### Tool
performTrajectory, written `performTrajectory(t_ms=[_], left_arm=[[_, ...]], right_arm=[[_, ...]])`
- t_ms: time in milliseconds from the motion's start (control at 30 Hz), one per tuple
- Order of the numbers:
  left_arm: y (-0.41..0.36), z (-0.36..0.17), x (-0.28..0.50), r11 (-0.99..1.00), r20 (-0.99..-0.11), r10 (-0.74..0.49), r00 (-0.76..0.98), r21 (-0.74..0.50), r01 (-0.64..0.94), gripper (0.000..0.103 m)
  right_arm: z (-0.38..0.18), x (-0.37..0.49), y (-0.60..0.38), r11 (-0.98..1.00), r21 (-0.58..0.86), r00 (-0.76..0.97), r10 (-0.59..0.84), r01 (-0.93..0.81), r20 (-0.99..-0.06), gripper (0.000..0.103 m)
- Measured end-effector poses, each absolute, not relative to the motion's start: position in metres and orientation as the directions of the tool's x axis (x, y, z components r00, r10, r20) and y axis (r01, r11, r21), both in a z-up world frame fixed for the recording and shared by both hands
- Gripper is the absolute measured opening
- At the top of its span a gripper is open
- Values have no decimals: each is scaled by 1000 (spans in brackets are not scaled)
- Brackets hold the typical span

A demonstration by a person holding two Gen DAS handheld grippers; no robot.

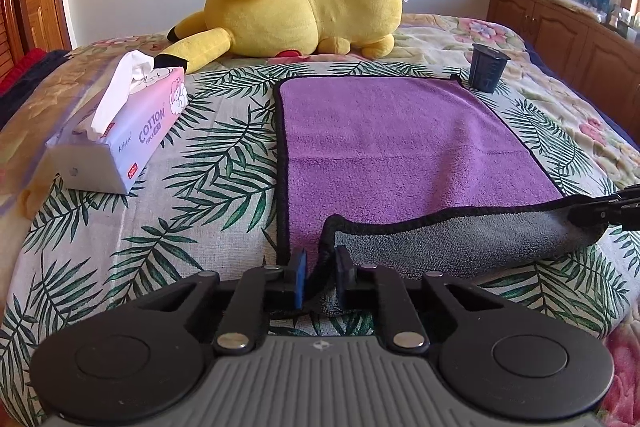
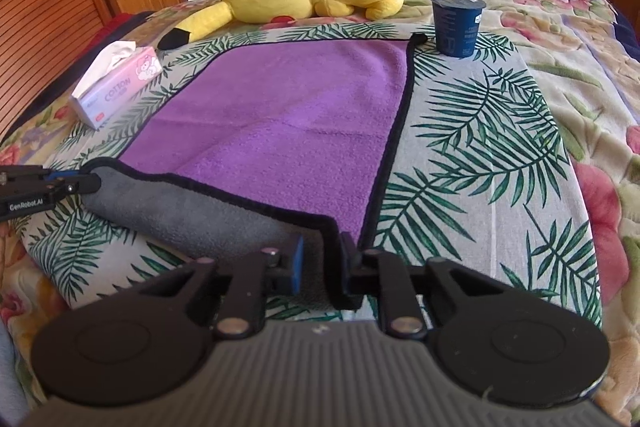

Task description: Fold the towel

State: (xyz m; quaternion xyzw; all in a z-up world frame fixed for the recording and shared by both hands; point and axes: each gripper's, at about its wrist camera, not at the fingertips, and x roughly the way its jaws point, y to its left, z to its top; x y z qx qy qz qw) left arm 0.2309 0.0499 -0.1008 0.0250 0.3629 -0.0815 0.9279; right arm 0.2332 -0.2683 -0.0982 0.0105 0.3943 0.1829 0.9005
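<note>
A purple towel (image 1: 384,143) with black trim and a grey underside lies spread on the bed; it also shows in the right wrist view (image 2: 288,115). Its near edge is lifted and turned over, grey side up. My left gripper (image 1: 320,267) is shut on the towel's near left corner. My right gripper (image 2: 322,255) is shut on the near right corner. Each gripper shows in the other's view, the right one (image 1: 600,213) and the left one (image 2: 60,185), both pinching the raised edge.
A yellow plush toy (image 1: 304,3) lies beyond the towel. A tissue pack (image 1: 120,139) sits to the left. A dark blue cup (image 1: 486,69) stands at the towel's far right corner. A wooden cabinet (image 1: 560,31) is at the right.
</note>
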Motion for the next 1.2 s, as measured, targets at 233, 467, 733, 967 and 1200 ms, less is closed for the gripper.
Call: performTrajectory(t_ms=[233,467,733,967,1200], left_arm=[[51,-101,231,985,-673,-140,727,-23,169,0],[52,-98,229,986,-655,-146,741,-34,164,0],[54,-87,228,985,-629,-161,760,-56,162,0],[53,-80,228,984,-617,-169,768,-66,163,0],[53,-73,228,987,-592,-154,791,-59,148,0]], right_arm=[[-97,232,-268,928,168,627,350,-332,-696,5],[-94,231,-269,928,171,647,355,-330,-675,4],[-85,231,-270,927,175,681,364,-332,-636,4],[-78,233,-269,922,177,699,379,-345,-607,4],[-73,236,-269,919,171,714,386,-356,-584,4]])
